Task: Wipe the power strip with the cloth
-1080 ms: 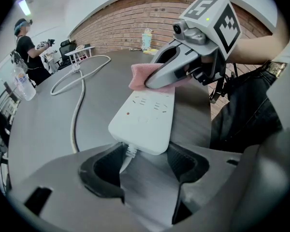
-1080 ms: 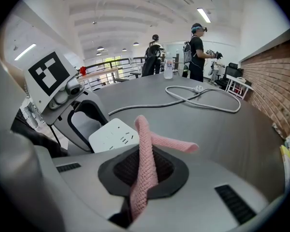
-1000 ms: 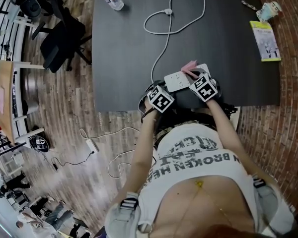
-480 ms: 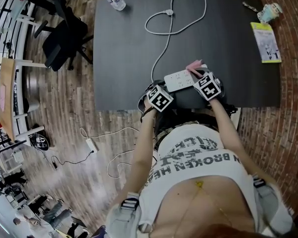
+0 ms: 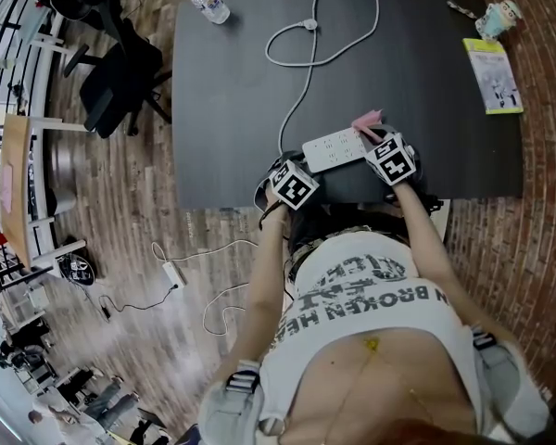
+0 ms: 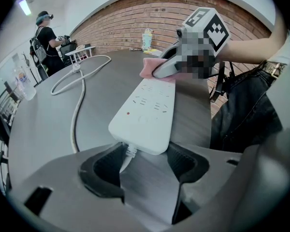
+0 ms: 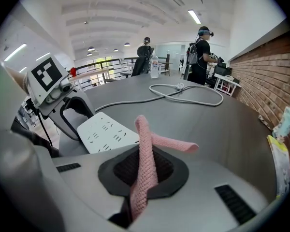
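Rightward and a little farther out since a second ago, the right gripper (image 7: 143,174) carries the cloth off the strip's outer end; the dark table (image 5: 222,109) bears the white power strip (image 5: 334,148) near its front edge, its cord (image 5: 301,54) looping away across the top; the left gripper (image 6: 147,158) sits at the strip's cord end, jaws wide apart on either side of that end; the right gripper's jaws are closed tight on the pink cloth (image 7: 146,149), whose free end sticks out just past the strip's other end.
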Tool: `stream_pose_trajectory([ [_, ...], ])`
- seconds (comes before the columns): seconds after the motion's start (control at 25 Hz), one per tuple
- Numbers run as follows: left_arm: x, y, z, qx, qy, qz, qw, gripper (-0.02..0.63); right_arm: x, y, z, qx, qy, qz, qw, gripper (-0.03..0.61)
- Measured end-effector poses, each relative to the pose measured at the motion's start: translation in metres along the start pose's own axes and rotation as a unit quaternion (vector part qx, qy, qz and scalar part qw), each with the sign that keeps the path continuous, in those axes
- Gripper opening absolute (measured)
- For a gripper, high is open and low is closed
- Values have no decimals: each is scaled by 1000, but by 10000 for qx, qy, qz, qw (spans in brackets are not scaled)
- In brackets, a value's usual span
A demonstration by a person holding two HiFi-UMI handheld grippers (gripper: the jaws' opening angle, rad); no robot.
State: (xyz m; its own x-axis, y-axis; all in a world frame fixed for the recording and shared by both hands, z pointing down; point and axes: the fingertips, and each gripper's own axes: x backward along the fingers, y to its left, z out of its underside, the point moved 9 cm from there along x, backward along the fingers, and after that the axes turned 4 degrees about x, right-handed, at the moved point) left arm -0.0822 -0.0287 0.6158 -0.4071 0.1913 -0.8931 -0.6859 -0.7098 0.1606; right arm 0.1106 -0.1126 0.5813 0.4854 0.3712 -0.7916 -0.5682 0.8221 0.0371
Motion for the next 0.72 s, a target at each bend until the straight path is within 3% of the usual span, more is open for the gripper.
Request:
stream_pose_trajectory([
  [0.72, 1, 0, 0, 9, -34, 14, 10000, 272, 16, -25, 19, -273, 216, 475, 9983, 17],
])
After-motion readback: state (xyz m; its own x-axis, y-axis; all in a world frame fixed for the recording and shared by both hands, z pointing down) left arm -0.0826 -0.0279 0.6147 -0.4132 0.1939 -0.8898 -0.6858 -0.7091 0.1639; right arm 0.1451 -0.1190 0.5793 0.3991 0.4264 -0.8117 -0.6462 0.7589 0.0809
